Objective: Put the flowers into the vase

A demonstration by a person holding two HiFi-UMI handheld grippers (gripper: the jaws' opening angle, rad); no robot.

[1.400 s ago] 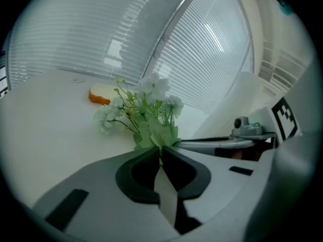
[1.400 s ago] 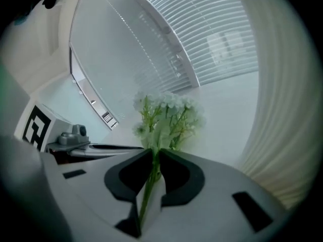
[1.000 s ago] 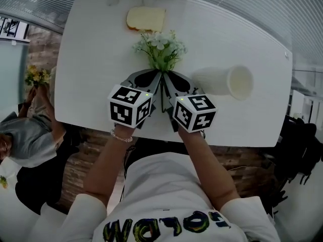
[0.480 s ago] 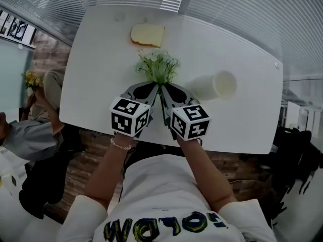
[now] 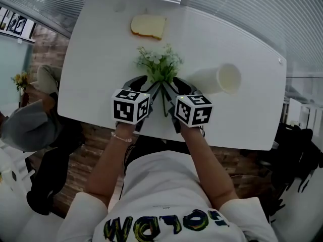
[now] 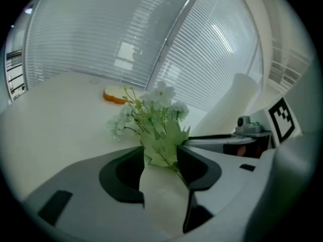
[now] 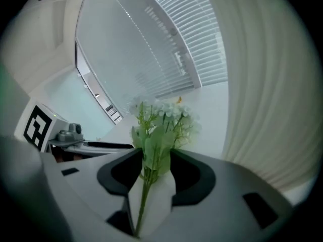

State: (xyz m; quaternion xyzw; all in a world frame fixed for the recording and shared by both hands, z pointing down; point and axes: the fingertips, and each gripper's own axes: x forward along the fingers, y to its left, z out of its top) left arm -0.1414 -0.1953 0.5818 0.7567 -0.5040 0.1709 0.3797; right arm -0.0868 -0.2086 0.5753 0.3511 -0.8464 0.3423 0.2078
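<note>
A bunch of white flowers (image 5: pixel 158 64) with green leaves lies on the white table (image 5: pixel 96 74), stems toward me. Both grippers meet at the stems. My left gripper (image 5: pixel 149 85) comes from the left and my right gripper (image 5: pixel 174 86) from the right. Both are opening their jaws. The left gripper (image 6: pixel 160 158) has leaves and a stem (image 6: pixel 177 171) in its gap, close to the right jaw. In the right gripper (image 7: pixel 155 160) a stem (image 7: pixel 144 190) runs between the jaws with room on each side. The white vase (image 5: pixel 217 79) lies on its side to the right, mouth facing right.
A slice of bread (image 5: pixel 148 25) lies at the table's far edge. A seated person (image 5: pixel 28 125) is beyond the table's left edge, with yellow flowers (image 5: pixel 19 78) nearby. The near table edge (image 5: pixel 166 137) runs just under the marker cubes.
Both grippers' jaws have spread apart round the stems, which they held shut before. The bunch stays on the table. The hands have shifted slightly.
</note>
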